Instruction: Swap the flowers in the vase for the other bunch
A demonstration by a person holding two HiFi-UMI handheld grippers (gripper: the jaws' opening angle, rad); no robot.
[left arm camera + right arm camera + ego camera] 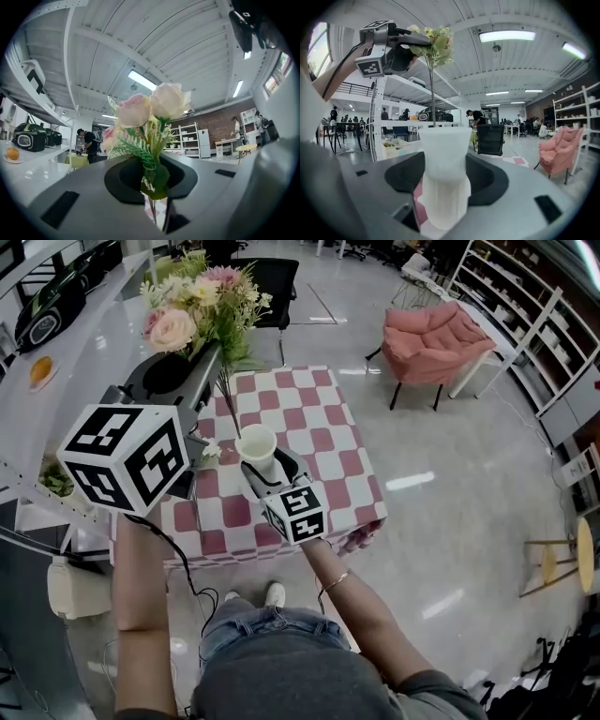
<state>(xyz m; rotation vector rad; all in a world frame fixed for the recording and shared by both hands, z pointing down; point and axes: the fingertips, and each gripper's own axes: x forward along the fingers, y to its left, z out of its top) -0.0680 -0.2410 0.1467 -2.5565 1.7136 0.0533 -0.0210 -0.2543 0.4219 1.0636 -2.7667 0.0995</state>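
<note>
Checkered table in open showroom. Right gripper clamps white vase upright near table centre. Left gripper pinches bouquet stems; blooms at vase's 11 o'clock, stem tips at its mouth.

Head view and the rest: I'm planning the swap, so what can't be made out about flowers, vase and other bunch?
- Stem ends of the flowers: right gripper view, hidden behind the vase rim.
- Other bunch: head view, only white bits beside the cube of the left gripper may be it.
- Inside of the vase: head view, too small to tell water.
</note>
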